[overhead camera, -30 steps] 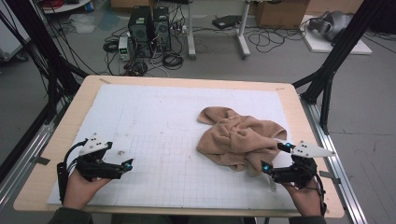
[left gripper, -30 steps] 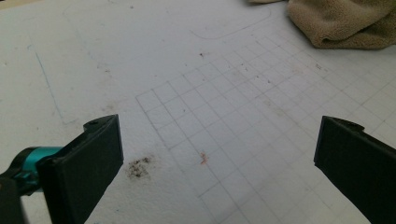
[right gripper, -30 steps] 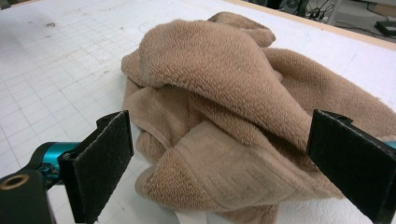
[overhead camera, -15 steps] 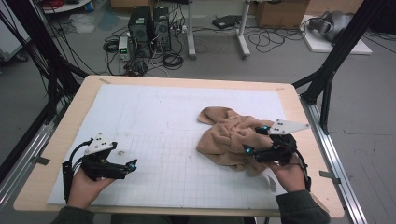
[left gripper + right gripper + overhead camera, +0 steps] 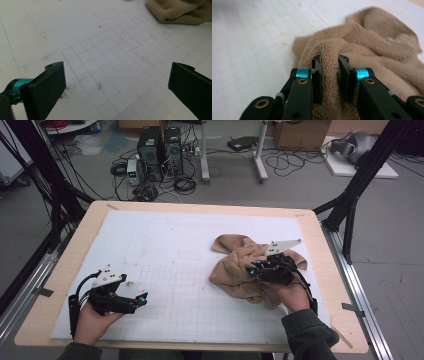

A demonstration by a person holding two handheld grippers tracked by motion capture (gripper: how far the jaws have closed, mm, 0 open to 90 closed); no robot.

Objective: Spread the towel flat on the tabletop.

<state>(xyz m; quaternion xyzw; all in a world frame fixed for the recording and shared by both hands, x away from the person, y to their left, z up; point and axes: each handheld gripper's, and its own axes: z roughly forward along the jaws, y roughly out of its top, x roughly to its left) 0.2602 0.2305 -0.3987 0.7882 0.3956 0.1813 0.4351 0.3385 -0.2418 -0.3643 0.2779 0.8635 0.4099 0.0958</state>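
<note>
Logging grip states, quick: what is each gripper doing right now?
Left gripper: open, empty, over the white grid mat.
Right gripper: jaws have just been closing, now shut on a fold of the tan towel.

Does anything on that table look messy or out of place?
The tan towel lies crumpled in a heap on the white gridded mat, not spread flat. The right tongs have just been closing and pinch a fold.

Beyond the wooden table [image 5: 60, 270], a grey floor [image 5: 300, 190] holds computer towers [image 5: 160, 145], tangled cables [image 5: 185, 182] and cardboard boxes [image 5: 295, 132].
</note>
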